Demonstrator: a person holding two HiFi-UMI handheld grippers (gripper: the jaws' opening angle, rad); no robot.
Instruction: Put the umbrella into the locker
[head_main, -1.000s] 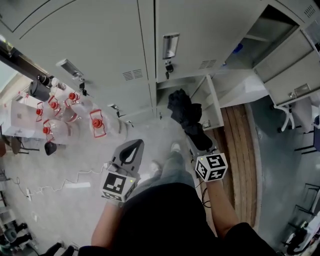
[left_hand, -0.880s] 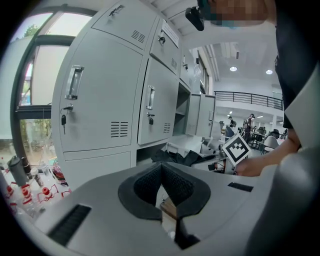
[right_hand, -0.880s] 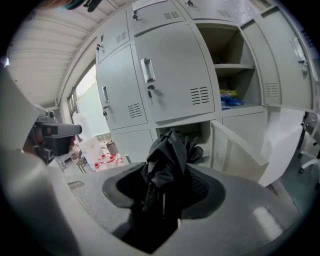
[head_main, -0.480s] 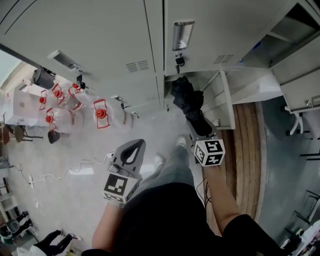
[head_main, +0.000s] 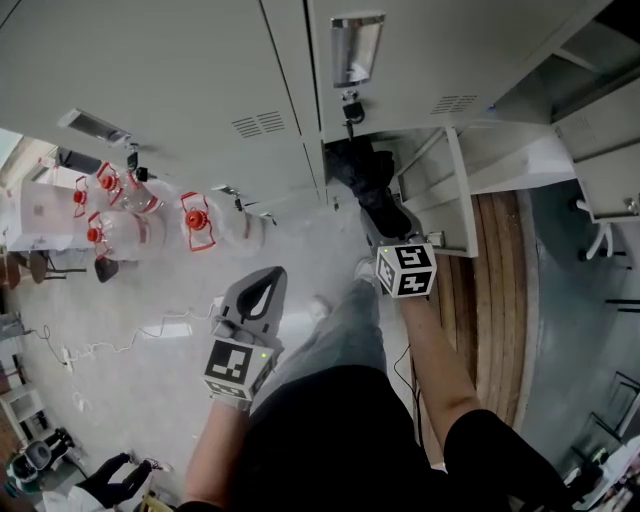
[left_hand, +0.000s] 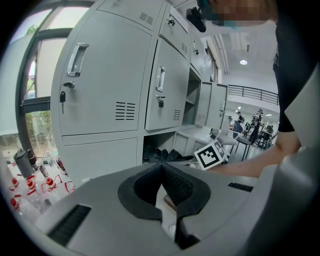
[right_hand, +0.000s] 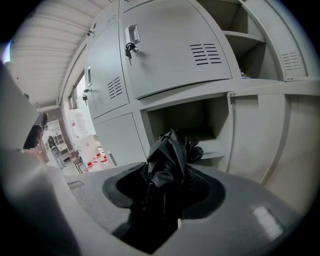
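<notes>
Gripping the umbrella (head_main: 372, 190) by its near end, right gripper (head_main: 390, 240) clamped on it. Held its far end at the open locker's (right_hand: 200, 117) mouth, far right; apparently not yet fully in, nor released. Had left gripper (head_main: 265, 285) closed, empty, near left. Found no readable writing, only square markers on cubes.

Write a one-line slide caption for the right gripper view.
Right hand-held gripper clamps a folded black umbrella, aimed at the open lower locker compartment.
</notes>
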